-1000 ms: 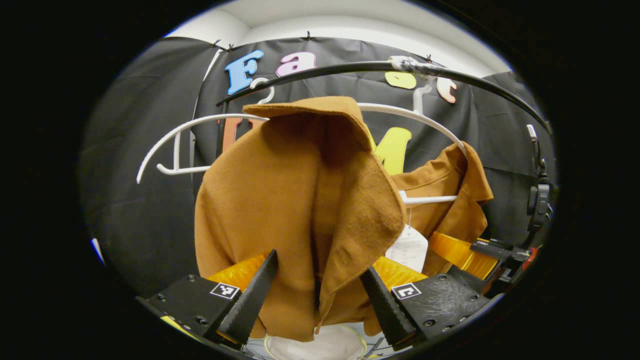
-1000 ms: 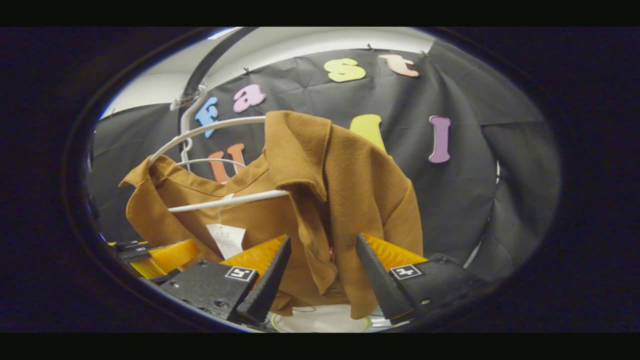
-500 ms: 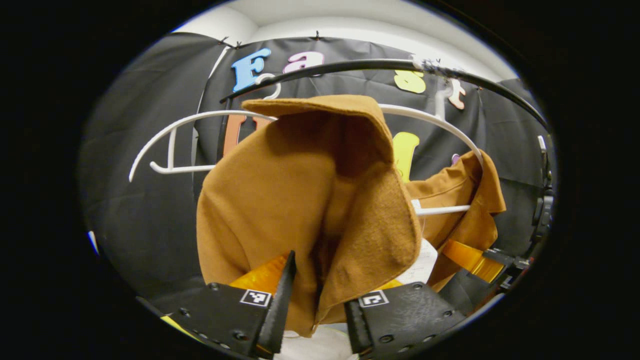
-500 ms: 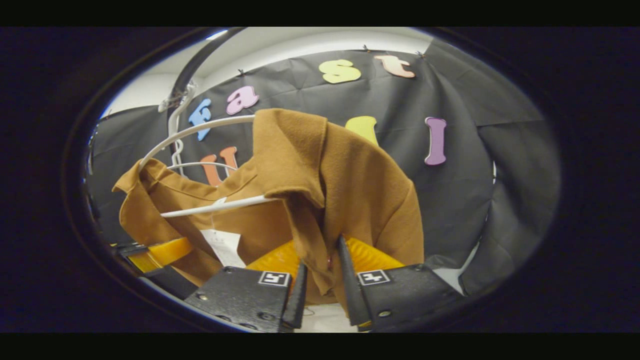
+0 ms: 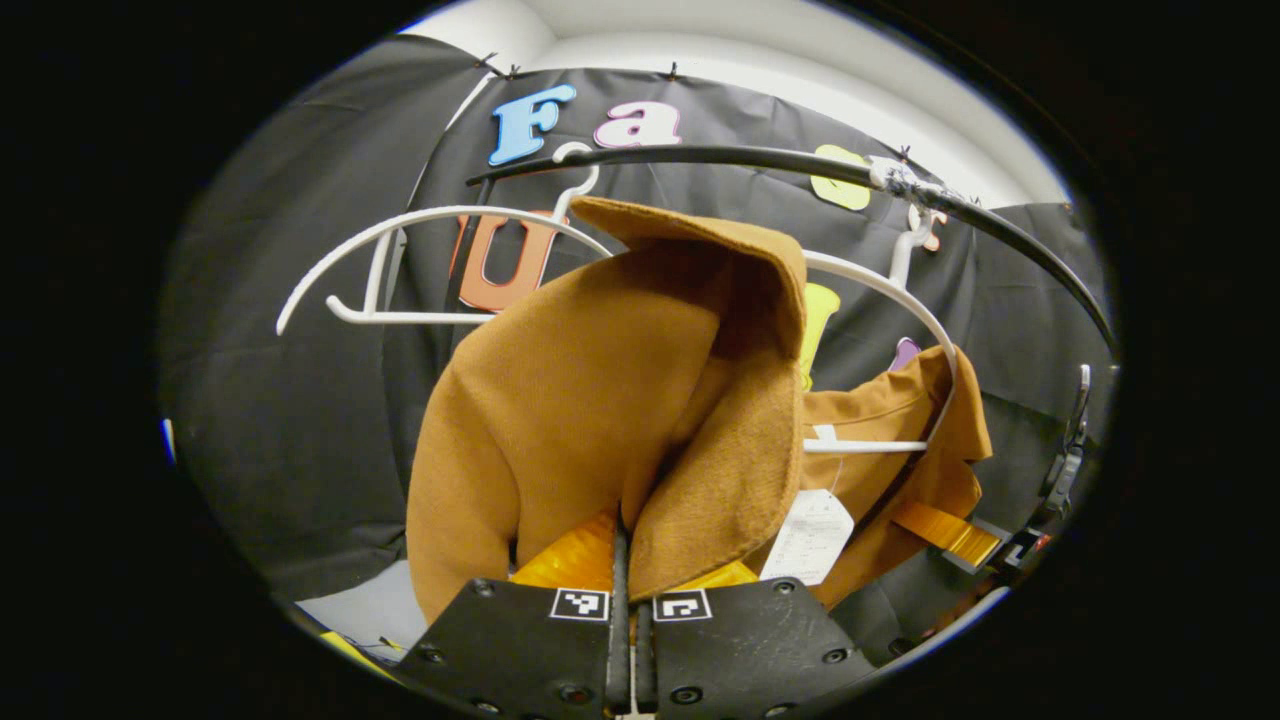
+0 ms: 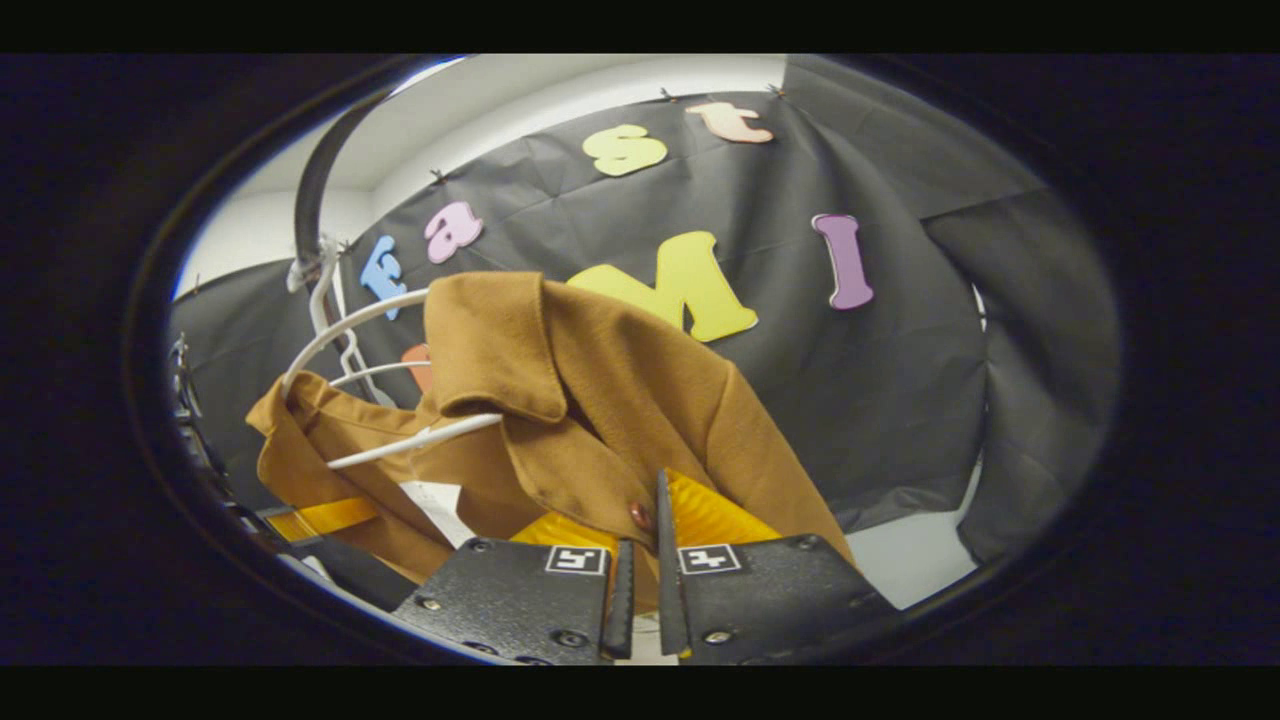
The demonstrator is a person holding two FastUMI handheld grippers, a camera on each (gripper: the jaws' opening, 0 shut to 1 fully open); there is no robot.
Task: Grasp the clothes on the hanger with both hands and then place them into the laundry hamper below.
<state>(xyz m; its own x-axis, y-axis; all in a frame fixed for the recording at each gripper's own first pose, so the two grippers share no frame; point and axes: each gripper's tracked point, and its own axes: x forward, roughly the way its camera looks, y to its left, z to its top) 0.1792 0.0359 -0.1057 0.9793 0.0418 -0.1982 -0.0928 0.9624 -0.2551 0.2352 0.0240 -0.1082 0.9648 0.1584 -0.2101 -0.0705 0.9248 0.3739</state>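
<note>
both grippers pinched on the front edges of a soft, heavy jacket

we find the brown jacket (image 5: 560, 400) draped on a white hanger (image 5: 870, 280) that hooks over a dark rail (image 5: 760, 160), rising above and ahead of both sets of fingers. the left gripper (image 5: 625, 600) has its fingers pressed nearly together with the jacket's front edge, just below the lapel, pinched between them. the right gripper (image 6: 640, 590) likewise has its fingers drawn close on the other front edge, with a button (image 6: 638, 516) just to the left of them. a paper tag (image 5: 805, 535) hangs inside the garment, to the right of the left fingers.

we judge the cloth thick and felt-like: soft, limp, fairly heavy for a garment, not fragile and not slippery. the doubled front edges are the sound places to hold. the collar is folded over the hanger's shoulder, so we expect it to drag there as the jacket comes away. a second white hanger (image 5: 400, 265) hangs bare up and to the left of the left fingers.
</note>
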